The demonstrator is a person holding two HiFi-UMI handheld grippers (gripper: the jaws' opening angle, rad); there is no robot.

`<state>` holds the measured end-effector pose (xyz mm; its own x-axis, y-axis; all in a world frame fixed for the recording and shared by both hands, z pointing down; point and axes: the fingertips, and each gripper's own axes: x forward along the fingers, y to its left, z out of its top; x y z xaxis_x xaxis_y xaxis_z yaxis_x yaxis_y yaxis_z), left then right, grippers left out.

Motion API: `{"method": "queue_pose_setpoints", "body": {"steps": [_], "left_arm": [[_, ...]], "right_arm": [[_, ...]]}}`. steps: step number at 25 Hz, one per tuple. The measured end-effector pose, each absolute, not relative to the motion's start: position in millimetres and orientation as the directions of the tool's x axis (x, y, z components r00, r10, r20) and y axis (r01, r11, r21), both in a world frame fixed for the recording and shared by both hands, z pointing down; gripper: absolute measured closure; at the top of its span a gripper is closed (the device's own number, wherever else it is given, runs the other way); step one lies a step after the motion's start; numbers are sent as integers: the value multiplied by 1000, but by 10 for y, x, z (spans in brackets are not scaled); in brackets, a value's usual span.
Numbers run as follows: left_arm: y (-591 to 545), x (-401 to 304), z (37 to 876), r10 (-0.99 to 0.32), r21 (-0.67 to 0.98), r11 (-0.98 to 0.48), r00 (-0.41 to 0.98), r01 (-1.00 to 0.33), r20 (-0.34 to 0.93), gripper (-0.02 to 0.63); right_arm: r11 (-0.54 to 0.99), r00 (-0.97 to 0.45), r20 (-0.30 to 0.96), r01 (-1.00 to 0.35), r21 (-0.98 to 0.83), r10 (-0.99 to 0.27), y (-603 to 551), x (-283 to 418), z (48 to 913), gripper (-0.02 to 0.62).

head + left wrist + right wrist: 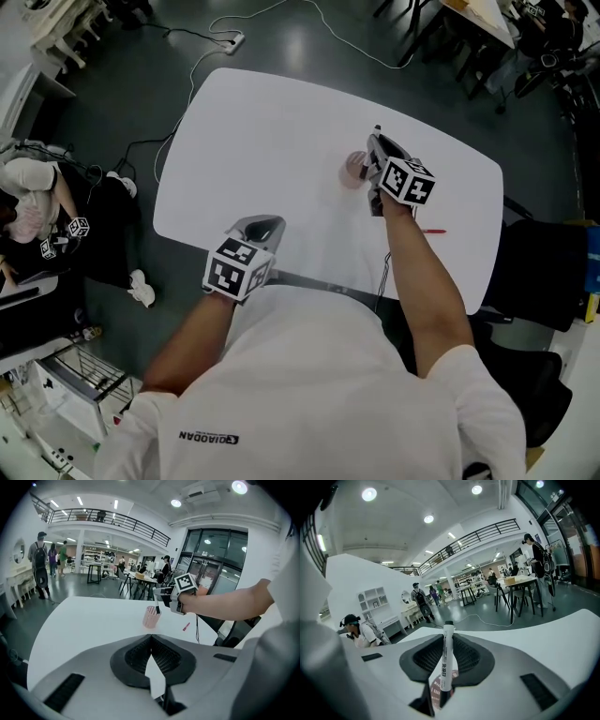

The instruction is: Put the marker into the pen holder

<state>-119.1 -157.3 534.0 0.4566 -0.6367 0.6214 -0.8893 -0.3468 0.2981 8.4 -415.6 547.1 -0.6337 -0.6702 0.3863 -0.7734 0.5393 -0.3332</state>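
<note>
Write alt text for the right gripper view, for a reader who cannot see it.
The right gripper clamps a white marker with a black top, nearly upright between its jaws. A pink mesh pen holder shows beneath through the gap, and a white table stretches beyond. Behind lies a bright hall with people and desks.

Entry, legible print only.

My shirt (208,437), head view: dark lettering low on the white cloth, which I read as QIAODAN, with a small logo mark beside it.

The marker (446,663), right gripper view: black Chinese characters run down the white barrel, apparently 白板笔. The finer line alongside is too small to read.
</note>
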Motion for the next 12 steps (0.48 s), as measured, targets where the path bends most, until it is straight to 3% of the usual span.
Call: {"method": "queue_pose_setpoints", "body": {"steps": [12], "left_arm": [[-1495,-1220,5383,-633,302,-327,445,-896,634,580]], "right_arm": [[610,-641,493,-752,-250,-588,-3905,2,5927,508]]}}
